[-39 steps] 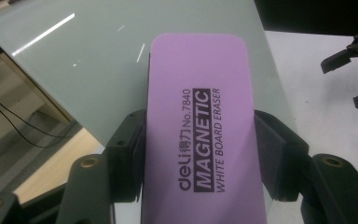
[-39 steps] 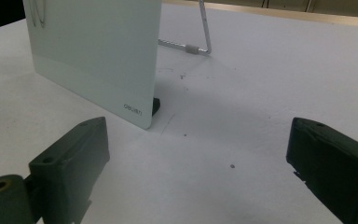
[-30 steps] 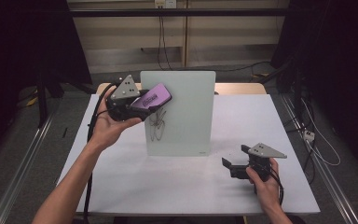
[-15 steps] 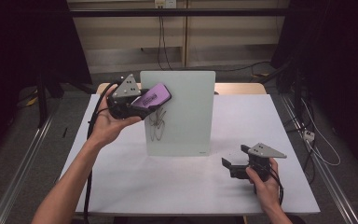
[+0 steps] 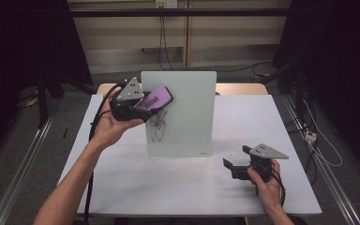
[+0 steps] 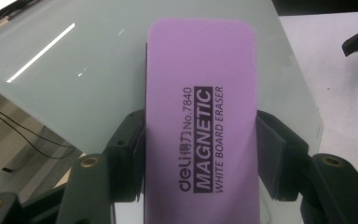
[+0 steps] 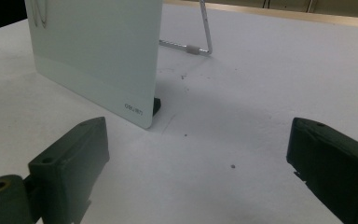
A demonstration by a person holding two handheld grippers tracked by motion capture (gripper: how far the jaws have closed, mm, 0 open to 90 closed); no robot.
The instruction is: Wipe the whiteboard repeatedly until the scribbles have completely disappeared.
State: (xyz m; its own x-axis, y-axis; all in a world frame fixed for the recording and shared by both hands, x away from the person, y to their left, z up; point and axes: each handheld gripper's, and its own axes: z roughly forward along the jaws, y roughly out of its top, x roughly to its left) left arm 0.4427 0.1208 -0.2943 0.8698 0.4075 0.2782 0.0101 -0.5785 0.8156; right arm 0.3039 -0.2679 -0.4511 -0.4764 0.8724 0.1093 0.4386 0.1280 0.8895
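Two grippers: left gripper [image 5: 143, 107], upper left, clamps a purple eraser [image 5: 155, 99] against the whiteboard [image 5: 187, 112]; right gripper [image 5: 236, 163], lower right, gapes unladen.

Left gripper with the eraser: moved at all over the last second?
No. The left gripper holds the purple eraser at the same spot against the upright whiteboard's upper left edge, above the scribble.

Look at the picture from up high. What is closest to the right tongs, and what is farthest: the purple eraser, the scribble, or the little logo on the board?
Going out from the right tongs, low on the table's right:
1. The logo, on the whiteboard's bottom right corner.
2. The scribble, on the board's left half.
3. The purple eraser, up at the board's top left, held in the left tongs.
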